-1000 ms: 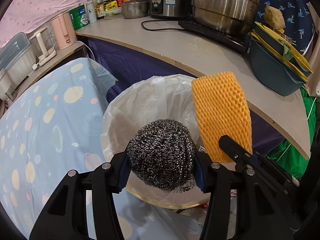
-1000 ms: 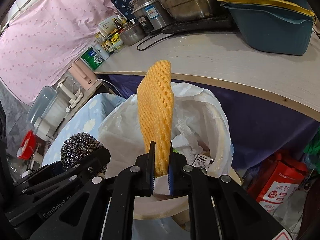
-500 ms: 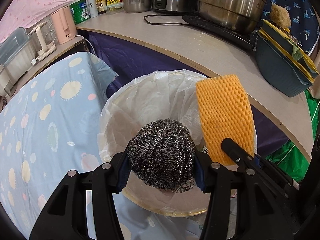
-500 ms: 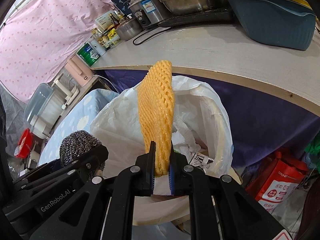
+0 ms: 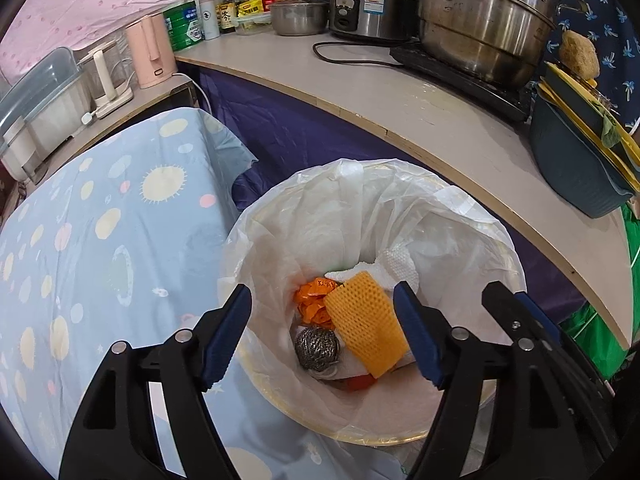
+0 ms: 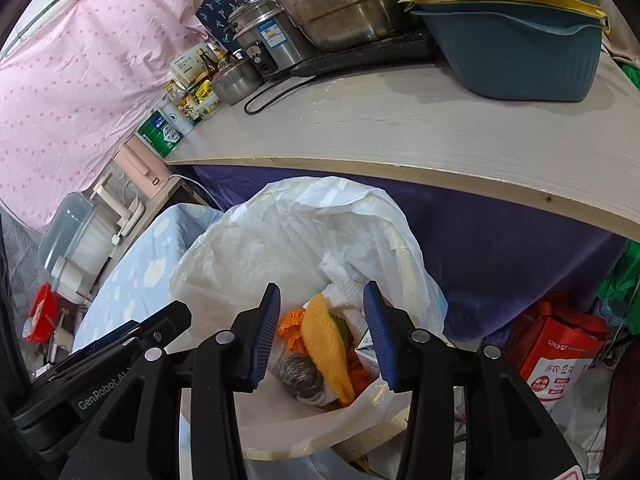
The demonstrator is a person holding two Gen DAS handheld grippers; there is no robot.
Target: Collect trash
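Hovering side by side above the trash bin (image 5: pixel 496 236), both grippers are spread wide with nothing between their blue pads. The left gripper (image 5: pixel 322 334) frames the bin's inside from directly above; the right gripper (image 6: pixel 322 332) looks in at more of a slant, and each one's black frame shows at the edge of the other's view.

The bin is lined with a white plastic bag (image 5: pixel 320 216) whose crumpled folds rise along the far rim and partly screen the contents in the right wrist view. At the bottom lie one steel wool scrubber (image 5: pixel 317 349), one orange foam net sleeve (image 5: pixel 366 322) just beside and partly over it, some crumpled orange wrapper (image 5: pixel 314 306), and white paper towel (image 5: pixel 394 268) behind the sleeve. A small printed carton scrap (image 6: pixel 366 342) shows only in the right wrist view.

Around the bin: a table with a light blue spotted cloth (image 5: pixel 100 240) on its left, a curved pale countertop (image 5: pixel 420 120) behind it with dark purple fabric hanging below. On the counter stand one large steel pot (image 5: pixel 480 20), one rice cooker (image 5: pixel 368 8), one small lidded pot (image 5: pixel 298 16), a cluster of bottles and jars, one pink kettle (image 5: pixel 151 50), and one dark blue basin (image 5: pixel 572 164) stacked with yellow trays. A red carton (image 6: pixel 560 360) sits on the floor at the right.
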